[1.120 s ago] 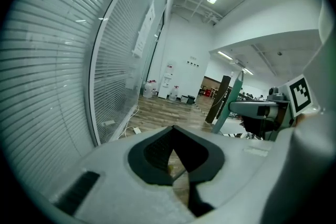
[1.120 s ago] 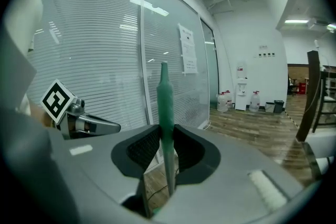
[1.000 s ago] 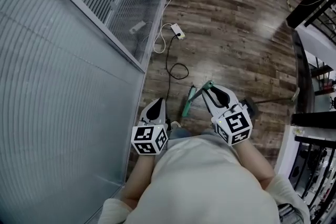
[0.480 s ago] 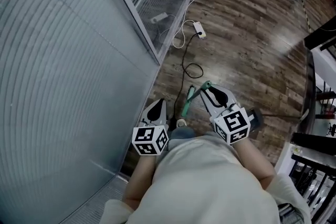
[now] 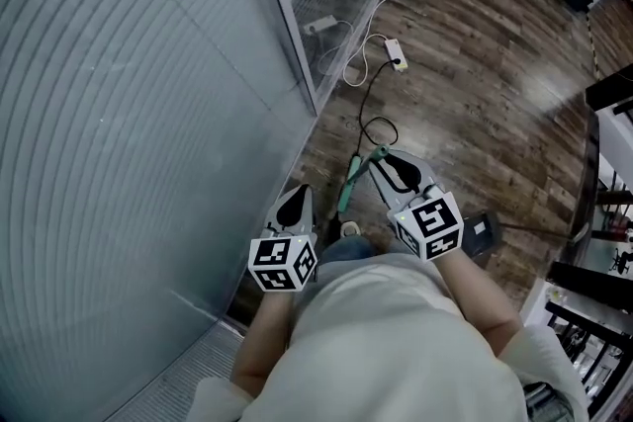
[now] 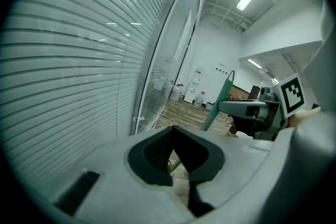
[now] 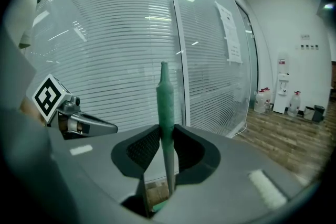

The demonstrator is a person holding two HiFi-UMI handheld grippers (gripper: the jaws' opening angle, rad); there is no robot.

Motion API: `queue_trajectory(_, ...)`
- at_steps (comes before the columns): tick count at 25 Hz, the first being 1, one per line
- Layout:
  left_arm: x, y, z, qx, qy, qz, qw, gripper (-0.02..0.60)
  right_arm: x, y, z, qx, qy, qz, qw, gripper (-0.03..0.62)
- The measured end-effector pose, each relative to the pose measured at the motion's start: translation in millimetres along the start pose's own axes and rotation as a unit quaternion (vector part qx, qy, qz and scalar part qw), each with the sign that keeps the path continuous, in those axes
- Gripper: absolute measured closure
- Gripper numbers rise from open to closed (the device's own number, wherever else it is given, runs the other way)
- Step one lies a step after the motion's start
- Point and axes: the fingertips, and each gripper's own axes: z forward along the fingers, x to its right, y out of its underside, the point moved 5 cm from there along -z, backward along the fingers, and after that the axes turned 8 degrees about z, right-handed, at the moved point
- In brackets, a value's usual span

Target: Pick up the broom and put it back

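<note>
Head view: at the left a glass wall with blinds [image 5: 148, 114] runs along the wooden floor [image 5: 475, 104]. Just beside it the left tool [image 5: 294, 205] points forward. The left gripper view shows its jaws closed together with nothing between them. To its right the green broom handle [image 5: 348, 185] slants across the floor near the foot of the wall, and the right tool [image 5: 381, 158] has its jaws clamped on it. In the right gripper view the handle stands upright between the pads, with its tip above them. Farther off, a power strip [image 5: 395, 53] and a black cable [image 5: 373, 128] lie on the floor.
</note>
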Motion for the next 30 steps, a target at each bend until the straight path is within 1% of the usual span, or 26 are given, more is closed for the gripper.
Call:
queue_trajectory(5,-15,0,-4,-0.005,-0.005,-0.003,1.0,0.574,-5,-1,28,-0.008,-0.005,0.001,1.0,0.5)
queue_trajectory(10,-27,7,2,-0.013,-0.025,-0.015,0.9995,0.574,-4,7,57,-0.03,-0.021,-0.005,0.999,0.5)
queue_trajectory(17,-40,14,23,-0.021,-0.056,-0.029,0.9978,0.574,7,13,101,-0.056,-0.046,-0.007,0.997,0.5)
queue_trajectory(22,-50,15,44,-0.011,-0.081,-0.044,0.9957,0.574,17,23,131,-0.079,-0.068,-0.018,0.994,0.5)
queue_trajectory(30,-72,17,74,-0.005,-0.121,-0.073,0.99,0.574,32,45,185,-0.115,-0.077,-0.022,0.99,0.5)
